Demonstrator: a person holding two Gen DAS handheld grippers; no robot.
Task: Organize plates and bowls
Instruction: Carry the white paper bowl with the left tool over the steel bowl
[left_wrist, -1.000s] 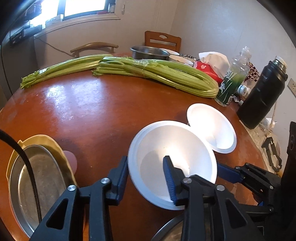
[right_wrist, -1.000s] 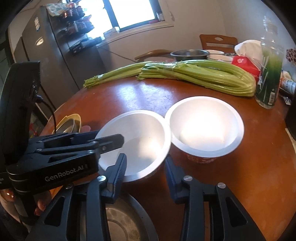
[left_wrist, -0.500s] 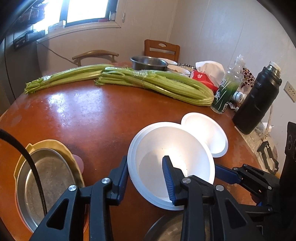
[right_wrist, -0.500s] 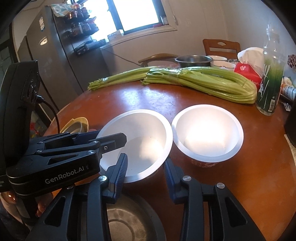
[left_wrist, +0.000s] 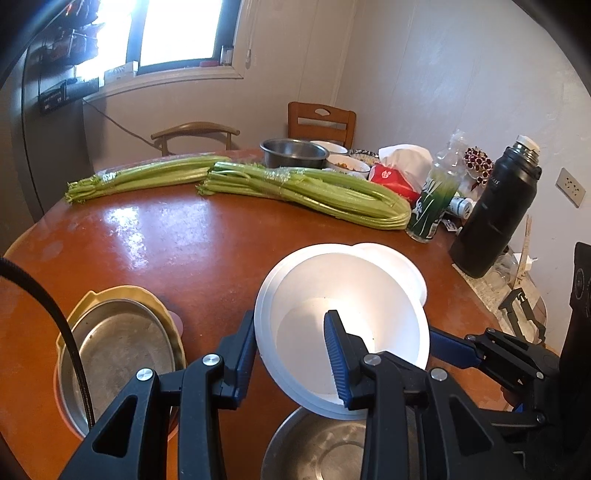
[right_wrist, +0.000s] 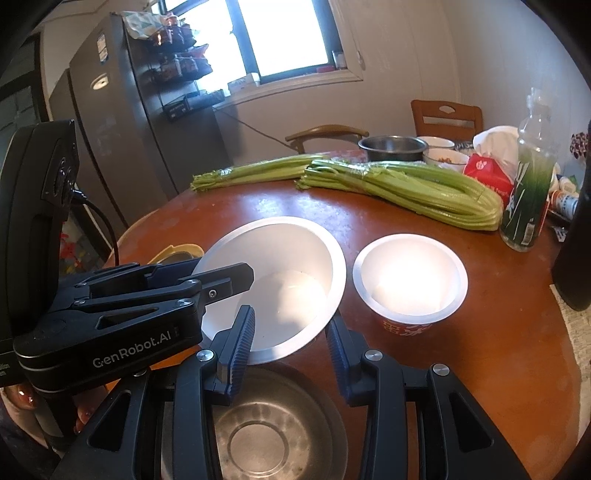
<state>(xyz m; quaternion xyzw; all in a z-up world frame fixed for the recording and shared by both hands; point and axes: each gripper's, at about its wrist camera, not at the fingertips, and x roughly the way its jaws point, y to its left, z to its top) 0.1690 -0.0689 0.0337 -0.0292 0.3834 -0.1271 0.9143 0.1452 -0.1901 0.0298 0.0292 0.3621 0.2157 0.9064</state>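
Note:
My left gripper (left_wrist: 290, 354) is shut on the near rim of a large white bowl (left_wrist: 354, 295), one finger inside and one outside, and holds it tilted above the table. The same bowl (right_wrist: 280, 266) shows in the right wrist view, with the left gripper (right_wrist: 221, 280) on its left rim. A smaller white paper bowl (right_wrist: 410, 277) with red print stands on the table to its right and is partly hidden behind the big bowl in the left wrist view (left_wrist: 406, 258). My right gripper (right_wrist: 290, 343) is open and empty, just below the big bowl, above a steel bowl (right_wrist: 258, 435).
A steel plate on a yellow plate (left_wrist: 114, 347) lies at the left table edge. Two celery bundles (left_wrist: 306, 188) lie across the far table. A steel basin (left_wrist: 293, 151), a green bottle (left_wrist: 432, 199) and a black flask (left_wrist: 495, 210) stand at the back right.
The large white bowl has been lifted and tilted in my left gripper, rising over the steel bowl. Both grippers have pulled up and back from the table.

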